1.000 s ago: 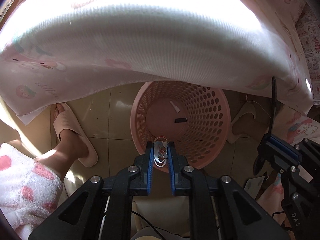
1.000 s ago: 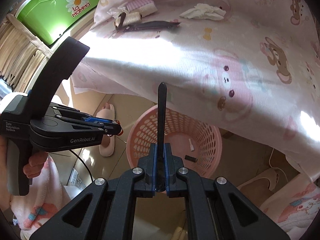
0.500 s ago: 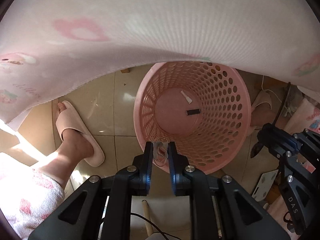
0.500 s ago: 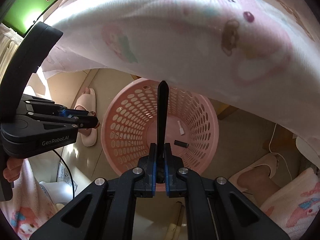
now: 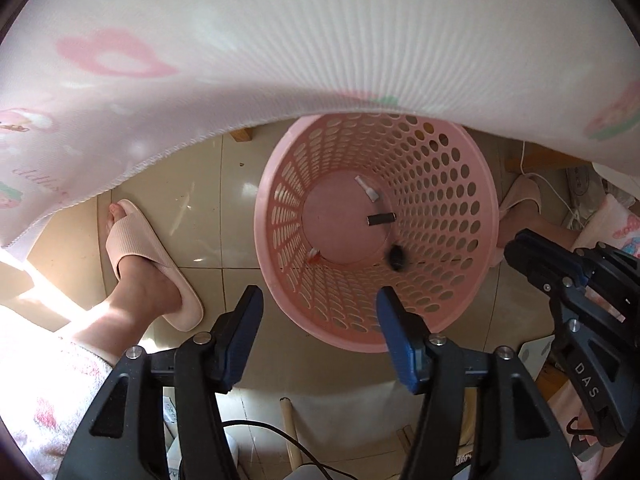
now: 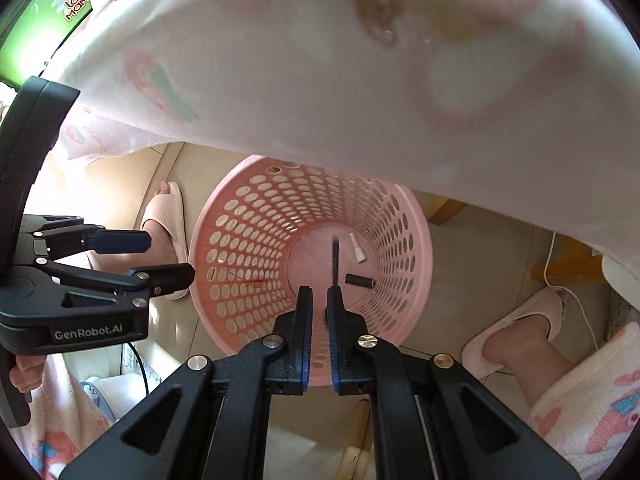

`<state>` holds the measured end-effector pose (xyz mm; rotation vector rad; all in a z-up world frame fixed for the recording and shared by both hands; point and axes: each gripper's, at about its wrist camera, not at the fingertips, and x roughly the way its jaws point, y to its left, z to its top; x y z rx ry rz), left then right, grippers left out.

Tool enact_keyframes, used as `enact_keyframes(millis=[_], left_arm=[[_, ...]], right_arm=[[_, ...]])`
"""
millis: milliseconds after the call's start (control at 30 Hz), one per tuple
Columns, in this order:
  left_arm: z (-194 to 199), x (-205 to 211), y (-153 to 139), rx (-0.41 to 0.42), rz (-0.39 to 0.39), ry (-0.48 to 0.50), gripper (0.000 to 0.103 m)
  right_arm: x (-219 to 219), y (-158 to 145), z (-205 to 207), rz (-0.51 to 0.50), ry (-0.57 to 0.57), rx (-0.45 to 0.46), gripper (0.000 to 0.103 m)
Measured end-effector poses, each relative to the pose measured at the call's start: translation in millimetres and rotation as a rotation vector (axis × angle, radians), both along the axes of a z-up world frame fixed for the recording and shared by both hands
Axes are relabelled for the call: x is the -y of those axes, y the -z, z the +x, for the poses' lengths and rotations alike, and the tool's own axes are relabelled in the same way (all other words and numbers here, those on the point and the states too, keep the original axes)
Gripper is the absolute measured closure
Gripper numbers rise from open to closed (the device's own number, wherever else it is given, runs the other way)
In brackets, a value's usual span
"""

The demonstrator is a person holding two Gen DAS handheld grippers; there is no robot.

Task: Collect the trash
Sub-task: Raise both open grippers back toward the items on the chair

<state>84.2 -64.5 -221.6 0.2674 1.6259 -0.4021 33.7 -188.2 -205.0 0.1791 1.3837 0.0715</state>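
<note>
**Both grippers over the basket, letting go**

Left wrist view: the left gripper (image 5: 318, 308) hangs above the near rim of the pink basket (image 5: 490, 216), its jaws wide apart with nothing between them. That spread, right over the opening, reads as a drop. On the basket floor lie a white piece (image 5: 367, 189) and a black cylinder (image 5: 381, 219); a thin orange scrap (image 5: 314, 255) sits at the near left of the floor, and a dark blur (image 5: 396, 258) shows near the wall, too smeared to name. The cloth (image 5: 280, 48) overhangs the far rim.

Right wrist view: the right gripper (image 6: 320, 300) is centred over the same basket (image 6: 420, 248), jaws slightly apart. A thin black stick (image 6: 335, 258) stands just beyond the tips; I cannot tell whether it is clear of them, but the gap suggests it is not pinched. The left gripper (image 6: 160, 256) shows at left, spread wide. Slippered feet (image 6: 520, 328) flank the basket.
</note>
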Motion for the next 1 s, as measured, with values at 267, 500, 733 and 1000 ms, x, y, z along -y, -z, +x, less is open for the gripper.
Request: enact_keyframes(millis=[267, 500, 733, 1000], left_arm=[[-4.0, -20.9, -85.2, 0.244, -0.075, -0.030, 0.042], [24.9, -41.0, -165.8, 0.433, -0.149, -0.103, 0.022], [78.4, -35.8, -216.5, 0.567, -0.150, -0.048, 0.012], [126.2, -40.6, -195.9, 0.574, -0.138, -0.057, 0.008]], right_arm=[[-7.8, -89.3, -28.1, -0.106, -0.041, 0.263, 0.094], [14.7, -151.3, -9.1, -0.107, -0.027, 0.373, 0.091], [33.3, -181.7, 54.2, -0.200, -0.038, 0.414, 0.067], [33.4, -185.1, 98.5, -0.225, -0.070, 0.487, 0.031]])
